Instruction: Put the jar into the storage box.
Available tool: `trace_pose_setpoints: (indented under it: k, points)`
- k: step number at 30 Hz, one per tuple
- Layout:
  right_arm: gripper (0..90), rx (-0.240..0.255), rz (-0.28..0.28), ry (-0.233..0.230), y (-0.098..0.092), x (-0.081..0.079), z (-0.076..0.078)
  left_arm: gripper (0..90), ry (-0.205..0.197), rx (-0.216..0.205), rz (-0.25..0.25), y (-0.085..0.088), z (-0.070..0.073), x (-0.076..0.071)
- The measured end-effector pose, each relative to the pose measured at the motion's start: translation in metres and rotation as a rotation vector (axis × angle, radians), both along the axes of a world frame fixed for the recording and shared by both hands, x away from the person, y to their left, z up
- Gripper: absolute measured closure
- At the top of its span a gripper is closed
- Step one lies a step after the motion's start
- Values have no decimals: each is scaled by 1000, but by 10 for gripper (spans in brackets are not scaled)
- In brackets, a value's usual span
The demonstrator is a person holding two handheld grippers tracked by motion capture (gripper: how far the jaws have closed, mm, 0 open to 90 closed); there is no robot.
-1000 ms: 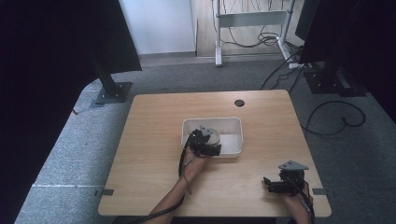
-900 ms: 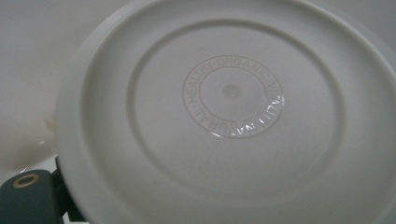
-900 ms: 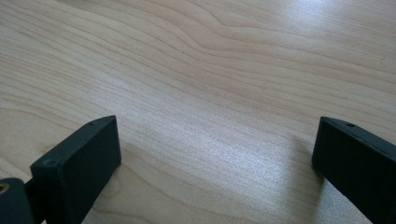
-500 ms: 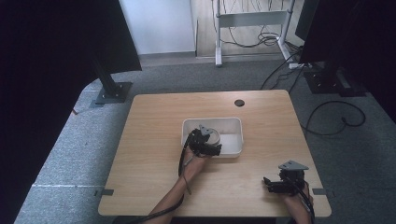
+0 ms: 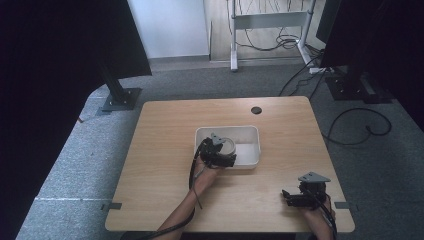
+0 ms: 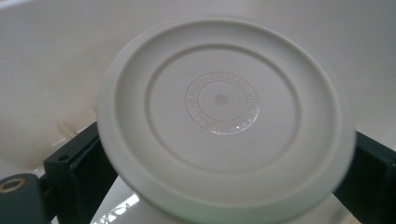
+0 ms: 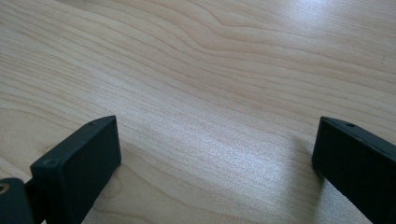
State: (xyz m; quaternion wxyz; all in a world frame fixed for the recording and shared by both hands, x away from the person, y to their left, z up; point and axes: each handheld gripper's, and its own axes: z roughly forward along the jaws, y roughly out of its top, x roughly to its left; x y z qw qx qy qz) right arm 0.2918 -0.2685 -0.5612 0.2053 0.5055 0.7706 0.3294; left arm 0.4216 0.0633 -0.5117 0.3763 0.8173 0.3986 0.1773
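- Grey carpet surrounds one light wooden desk point(image 5: 165, 150), with black stands and loose cables on the floor behind it.
- One round, off-white lid point(image 6: 224, 121) sits between the two black jaws of the left hand-held gripper point(image 5: 220, 156), which is closed on it, a jaw pressing each side of its rim.
- In the left gripper view the lid faces the camera, tilted, and carries raised concentric rings.
- A small embossed ring of lettering circles the lid's centre; the letters are too faint to read.
- From the high view, the lid point(image 5: 226, 146) is inside one white rectangular tub point(image 5: 252, 150), at the tub's left end, near its front wall.
- Whether the lid touches the tub's floor cannot be told.
- The tub stands near the middle of the desk; its pale inner wall forms the background behind the lid in the left gripper view.
- The left hand point(image 5: 202, 175) reaches in from the desk's near edge, with a cable trailing back along the forearm.
- The right hand-held gripper point(image 5: 292, 196) is well apart from the tub, at the desk's near right corner, jaws pointing left.
- Its two black jaws stand wide apart with bare wood grain between them, holding nothing.
- One round dark grommet hole point(image 5: 256, 110) lies near the desk's far edge, beyond the tub.
- Counted: one lid, one tub, two hand-held grippers.
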Motion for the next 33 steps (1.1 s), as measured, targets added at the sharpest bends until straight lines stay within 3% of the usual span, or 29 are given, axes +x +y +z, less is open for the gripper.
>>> trace_pose_setpoints:
  k: [33]
  points:
    - [7, 0, 0, 0, 0, 0, 0, 55, -17, -36, -45, 17, 13, -24]
